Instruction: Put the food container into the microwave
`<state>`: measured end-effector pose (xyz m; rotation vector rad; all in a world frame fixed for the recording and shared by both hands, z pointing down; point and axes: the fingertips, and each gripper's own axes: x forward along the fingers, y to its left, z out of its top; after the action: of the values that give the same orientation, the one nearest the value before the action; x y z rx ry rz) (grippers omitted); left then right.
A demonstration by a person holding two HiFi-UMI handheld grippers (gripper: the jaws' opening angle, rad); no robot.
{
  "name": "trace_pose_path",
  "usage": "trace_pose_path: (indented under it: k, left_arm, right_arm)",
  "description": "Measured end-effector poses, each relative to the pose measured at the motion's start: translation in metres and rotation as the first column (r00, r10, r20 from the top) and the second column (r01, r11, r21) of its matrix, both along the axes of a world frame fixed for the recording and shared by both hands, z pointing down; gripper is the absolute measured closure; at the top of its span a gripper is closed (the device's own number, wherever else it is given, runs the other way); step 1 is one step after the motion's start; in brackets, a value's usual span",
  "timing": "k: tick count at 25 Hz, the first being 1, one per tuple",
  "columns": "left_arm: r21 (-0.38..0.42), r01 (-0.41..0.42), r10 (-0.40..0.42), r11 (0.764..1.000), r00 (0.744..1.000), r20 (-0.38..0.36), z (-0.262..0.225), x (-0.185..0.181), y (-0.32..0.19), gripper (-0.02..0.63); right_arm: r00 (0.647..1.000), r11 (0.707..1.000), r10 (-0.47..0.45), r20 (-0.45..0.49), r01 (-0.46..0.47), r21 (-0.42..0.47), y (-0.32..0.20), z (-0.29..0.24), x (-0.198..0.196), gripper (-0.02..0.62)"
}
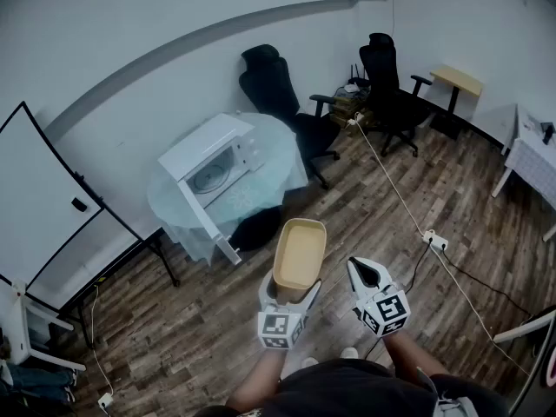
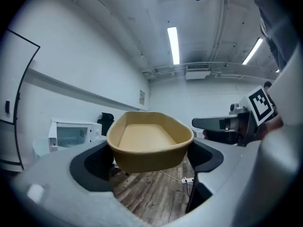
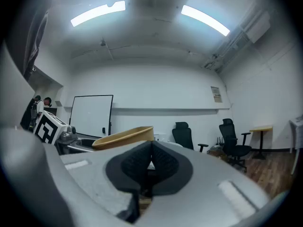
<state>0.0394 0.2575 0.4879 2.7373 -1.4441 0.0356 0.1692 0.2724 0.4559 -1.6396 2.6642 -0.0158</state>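
An empty tan food container (image 1: 301,252) is held up in front of me, with my left gripper (image 1: 289,300) shut on its near end. In the left gripper view the container (image 2: 149,143) sits between the two dark pads, tilted up. My right gripper (image 1: 364,278) hangs just to the right of it, shut on nothing; its pads meet in the right gripper view (image 3: 151,164), where the container (image 3: 124,137) shows at the left. The white microwave (image 1: 217,159) stands on a round glass table (image 1: 174,200) ahead, its door (image 1: 207,224) swung open. The microwave (image 2: 71,134) also shows at the left.
Two black office chairs (image 1: 287,102) (image 1: 389,85) stand behind the table. A whiteboard (image 1: 43,211) is at the left. A white cord with a power strip (image 1: 434,241) runs across the wood floor to the right. A small desk (image 1: 458,81) is at the far right.
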Motion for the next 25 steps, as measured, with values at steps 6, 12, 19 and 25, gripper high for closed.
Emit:
trace_pose_path:
  k: [6, 12, 19, 25]
  left_arm:
    - [-0.011, -0.005, 0.005, 1.0, 1.0, 0.002, 0.005, -0.019, -0.003, 0.11]
    - [0.004, -0.013, 0.013, 1.0, 0.999, 0.038, 0.013, -0.026, -0.006, 0.11]
    - [-0.004, 0.008, -0.008, 1.0, 0.999, 0.036, 0.012, -0.015, -0.021, 0.11]
    - [0.022, 0.026, -0.027, 0.999, 0.998, 0.049, -0.002, 0.003, -0.054, 0.11]
  right_arm:
    - [1.0, 1.0, 0.003, 0.008, -0.003, -0.008, -0.005, 0.004, -0.02, 0.594]
    - [1.0, 1.0, 0.001, 0.013, -0.002, 0.004, -0.007, 0.006, -0.032, 0.595]
    - [0.998, 1.0, 0.0, 0.069, 0.0, 0.009, -0.023, 0.006, -0.022, 0.594]
    - [0.997, 0.999, -0.041, 0.071, 0.039, 0.025, -0.064, -0.004, -0.01, 0.595]
